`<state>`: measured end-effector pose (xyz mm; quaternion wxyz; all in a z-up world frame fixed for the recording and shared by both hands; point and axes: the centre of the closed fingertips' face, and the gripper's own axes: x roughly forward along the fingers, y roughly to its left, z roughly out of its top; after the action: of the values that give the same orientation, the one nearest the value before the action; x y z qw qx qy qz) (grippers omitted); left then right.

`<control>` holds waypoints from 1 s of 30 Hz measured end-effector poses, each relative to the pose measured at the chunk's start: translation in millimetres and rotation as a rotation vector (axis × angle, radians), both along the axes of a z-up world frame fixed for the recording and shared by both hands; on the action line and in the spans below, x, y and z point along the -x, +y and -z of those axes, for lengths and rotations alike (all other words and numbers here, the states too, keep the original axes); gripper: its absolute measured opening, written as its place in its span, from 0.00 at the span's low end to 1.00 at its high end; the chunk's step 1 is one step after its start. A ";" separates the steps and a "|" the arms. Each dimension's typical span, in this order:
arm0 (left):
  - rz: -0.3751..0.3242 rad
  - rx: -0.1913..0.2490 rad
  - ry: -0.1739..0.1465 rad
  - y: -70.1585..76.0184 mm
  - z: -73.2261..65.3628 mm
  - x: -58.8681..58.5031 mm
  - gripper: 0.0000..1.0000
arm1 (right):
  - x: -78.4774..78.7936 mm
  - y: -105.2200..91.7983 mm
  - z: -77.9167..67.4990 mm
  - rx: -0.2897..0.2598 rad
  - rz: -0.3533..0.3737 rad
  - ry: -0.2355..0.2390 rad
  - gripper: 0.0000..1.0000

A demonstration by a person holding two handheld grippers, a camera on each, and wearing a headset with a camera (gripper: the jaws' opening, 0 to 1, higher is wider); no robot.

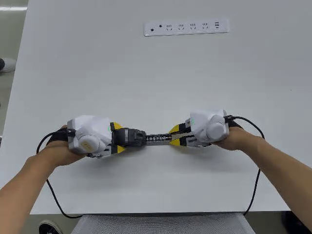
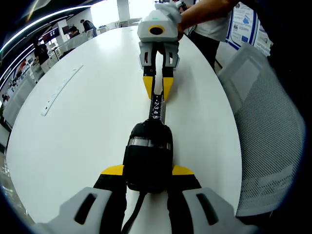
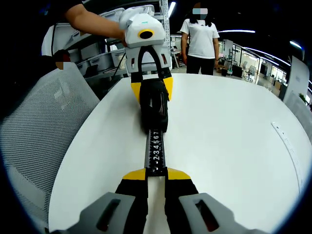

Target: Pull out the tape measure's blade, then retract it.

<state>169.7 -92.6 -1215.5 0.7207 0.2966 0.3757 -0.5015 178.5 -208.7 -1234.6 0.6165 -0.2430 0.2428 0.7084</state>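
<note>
Scene: A white table (image 1: pixel 146 73) is seen from above, with two hand-held grippers faced tip to tip near its 6 o'clock edge.
Left gripper: The left gripper (image 1: pixel 118 137) is held at the 9 o'clock end of the pair. Its jaws are clamped on the black case of the tape measure (image 1: pixel 132 137), with one yellow tip pressed to each flank.
Right gripper: The right gripper (image 1: pixel 174 136) is held at the 3 o'clock end. Its jaws are closed together on the free end of the blade (image 1: pixel 157 138).
Tape measure: The case is found just inside the table's 6 o'clock edge, low over the surface. Whether it touches the table cannot be told.
Blade: A short length is shown drawn out of the case toward 3 o'clock, stretched straight between the two grippers. White numerals 2 to 7 can be read on it in the right gripper view.
Surroundings: A white power strip (image 1: pixel 186 27) is laid flat toward 12 o'clock, well apart from the grippers. A grey mesh chair (image 1: pixel 161 224) is tucked under the 6 o'clock edge. A standing person (image 3: pixel 200 39) is seen beyond the table in the right gripper view.
</note>
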 end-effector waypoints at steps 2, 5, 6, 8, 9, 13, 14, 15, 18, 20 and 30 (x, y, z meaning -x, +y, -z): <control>0.001 0.001 0.001 -0.2 -0.1 0.2 0.28 | 0.2 -1.6 0.3 0.001 0.001 0.004 0.09; 0.001 0.002 0.002 0.0 0.1 0.1 0.28 | 0.0 -3.8 -0.7 0.001 0.002 0.005 0.09; 0.000 0.002 0.003 -0.1 0.1 0.1 0.28 | -0.3 -5.1 -0.7 0.002 0.002 0.004 0.09; 0.000 0.000 0.003 -0.3 0.2 0.2 0.28 | -0.7 -6.6 -0.4 0.003 0.003 0.005 0.09; 0.001 0.000 0.002 -0.2 0.2 0.1 0.28 | -1.1 -7.8 -0.1 0.004 0.005 0.006 0.09; 0.001 0.000 0.002 0.1 0.1 0.1 0.28 | -0.8 -10.5 -2.3 0.002 0.009 0.012 0.09; 0.001 0.000 0.002 0.1 0.0 0.1 0.28 | -0.8 -11.6 -2.3 0.003 0.009 0.012 0.09; 0.001 0.000 0.003 0.0 -0.1 0.1 0.28 | -0.8 -12.2 -2.1 0.003 0.009 0.012 0.09; 0.002 0.000 0.003 -0.2 -0.2 0.1 0.28 | -1.3 -14.7 -0.4 0.004 0.009 0.014 0.09; 0.001 0.000 0.003 -0.4 -0.1 -0.1 0.28 | -1.6 -16.6 0.1 0.007 0.009 0.013 0.09; 0.001 0.002 0.006 -1.3 -0.4 0.1 0.28 | -2.2 -25.1 0.4 0.014 0.014 0.011 0.09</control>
<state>169.7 -94.0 -1215.1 0.7195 0.2944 0.3773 -0.5032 180.7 -233.8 -1235.0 0.6186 -0.2415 0.2528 0.7036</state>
